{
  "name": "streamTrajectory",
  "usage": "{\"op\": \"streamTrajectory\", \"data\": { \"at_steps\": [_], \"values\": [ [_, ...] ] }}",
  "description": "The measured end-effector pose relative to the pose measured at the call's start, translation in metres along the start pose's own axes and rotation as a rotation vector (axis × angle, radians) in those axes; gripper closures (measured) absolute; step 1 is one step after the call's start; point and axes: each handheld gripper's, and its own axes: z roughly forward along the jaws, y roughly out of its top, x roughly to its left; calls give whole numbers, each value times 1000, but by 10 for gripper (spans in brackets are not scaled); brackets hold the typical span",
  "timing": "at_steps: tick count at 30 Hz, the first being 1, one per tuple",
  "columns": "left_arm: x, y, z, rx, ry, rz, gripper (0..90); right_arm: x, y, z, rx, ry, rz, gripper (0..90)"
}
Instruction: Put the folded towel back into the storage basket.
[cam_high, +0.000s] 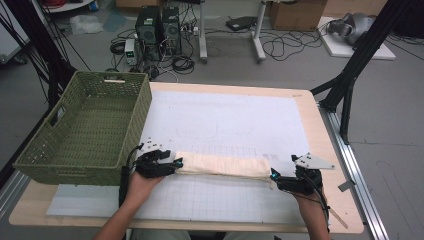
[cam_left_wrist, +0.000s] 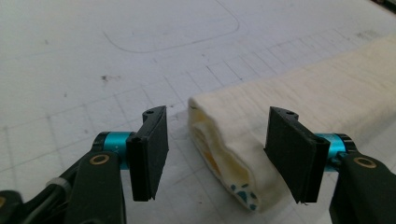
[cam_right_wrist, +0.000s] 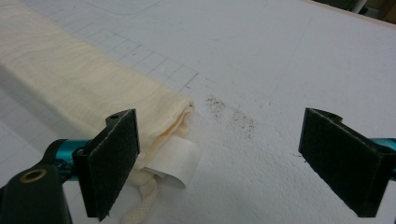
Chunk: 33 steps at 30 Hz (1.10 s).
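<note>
A long cream cloth (cam_high: 222, 165), folded into a narrow strip, lies across the white gridded mat near the table's front. My left gripper (cam_high: 177, 164) sits at its left end. In the left gripper view the jaws (cam_left_wrist: 224, 154) stand apart around the cloth's layered end (cam_left_wrist: 243, 140), with a gap beside the left pad, so nothing is clamped. My right gripper (cam_high: 274, 175) rests at the strip's right end. Its jaws (cam_right_wrist: 233, 158) are wide open, and the cloth end (cam_right_wrist: 70, 79) with a white label (cam_right_wrist: 170, 161) and a cord (cam_right_wrist: 140, 200) lies by the left jaw.
A green woven basket (cam_high: 75, 175) stands at the table's left, close to my left hand. The white mat (cam_high: 225, 120) covers most of the wooden table (cam_high: 330, 150). Beyond the far edge are computers, cables and black frame legs on the floor.
</note>
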Motion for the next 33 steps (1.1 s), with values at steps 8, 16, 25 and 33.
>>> {"op": "streamTrajectory", "data": {
  "at_steps": [8, 16, 25, 33],
  "values": [
    [-8, -4, 7, 71, 33, 67, 409, 0, -1, 0, 5, 6, 1, 119],
    [-15, -4, 9, 78, 45, 107, 429, 1, -1, 2, 4, 21, 11, 119],
    [-25, -5, 9, 73, 5, 191, 745, 1, -1, 3, 6, 27, 11, 119],
    [-19, -2, 5, 51, -15, 116, 814, 2, 4, 1, 3, 17, 37, 119]
  ]
}}
